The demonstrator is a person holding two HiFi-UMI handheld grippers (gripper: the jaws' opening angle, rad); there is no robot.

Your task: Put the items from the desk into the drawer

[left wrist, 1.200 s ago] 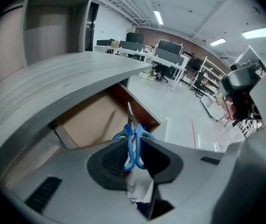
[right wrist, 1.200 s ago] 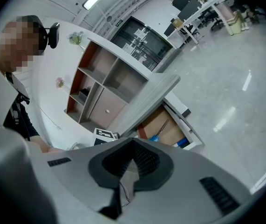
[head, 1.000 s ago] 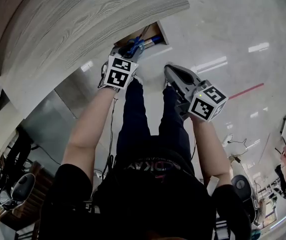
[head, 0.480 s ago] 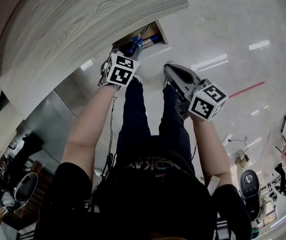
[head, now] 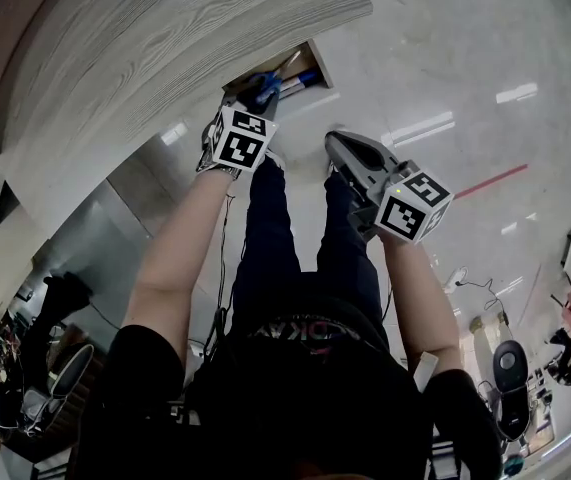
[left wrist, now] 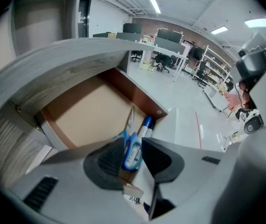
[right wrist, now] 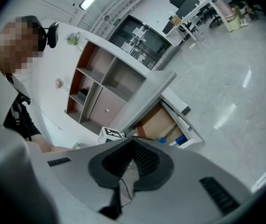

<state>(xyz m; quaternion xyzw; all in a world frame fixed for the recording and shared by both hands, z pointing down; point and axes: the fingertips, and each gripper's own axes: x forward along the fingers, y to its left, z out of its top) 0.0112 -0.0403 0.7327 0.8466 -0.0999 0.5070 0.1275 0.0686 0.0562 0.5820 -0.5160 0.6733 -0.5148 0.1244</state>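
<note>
Since 1 second ago the left hand-held gripper (left wrist: 132, 145) has edged a little closer to the open drawer (left wrist: 84, 111), and its jaws have just been opening. They now stand apart, with the blue-handled scissors (left wrist: 133, 154) between them. In the left gripper view the pads no longer seem to clamp the handle, so I take the scissors as released, though whether they rest fully on the drawer floor is hidden by the jaws.

A blue-capped marker (left wrist: 145, 125) lies in the drawer just beyond the scissors, at the front corner. The rest of the brown drawer floor is bare. The drawer hangs open under the edge of the grey wood-grain desk (head: 165, 38).

The right hand-held gripper (right wrist: 132, 143) is clenched on nothing, its 2 pads meeting at the tips, and it hangs well apart from the drawer above the floor.

The step in hand looks like the drop of the scissors into the drawer, at its very end. The next move calls for lifting the left gripper straight out with the jaws kept wide, so neither pad drags the handle loops back over the drawer front. After that comes a check of the desk top for anything left to fetch. No view shows enough of it to tell.
</note>
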